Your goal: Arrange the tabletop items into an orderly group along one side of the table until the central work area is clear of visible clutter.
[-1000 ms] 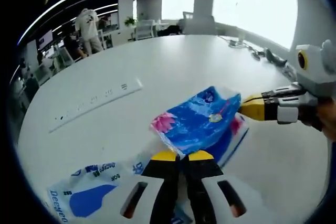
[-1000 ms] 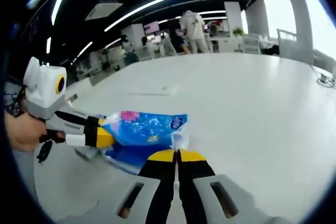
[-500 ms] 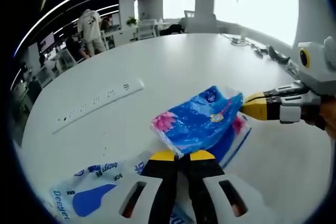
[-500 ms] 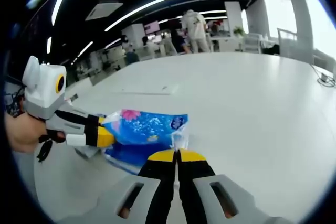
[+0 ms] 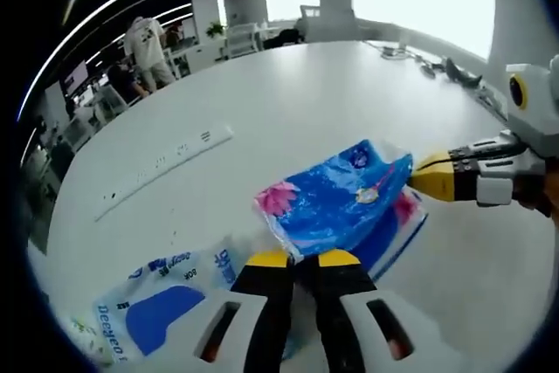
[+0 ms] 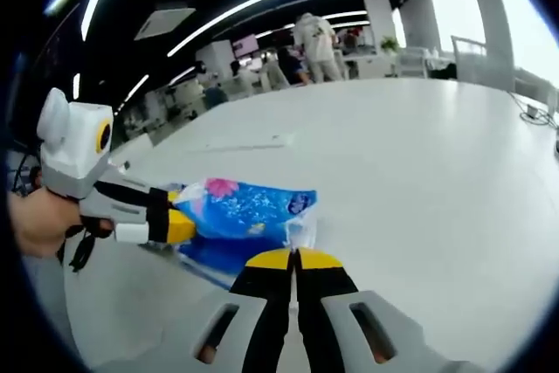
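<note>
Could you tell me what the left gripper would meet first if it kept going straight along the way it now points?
The left gripper is already shut on the blue tissue pack, so the pack lies directly ahead; beyond it probably bare white table, though depth is unclear.

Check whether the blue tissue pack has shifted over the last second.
No. The blue tissue pack keeps its gap to the white power strip; only the camera has shifted slightly.
</note>
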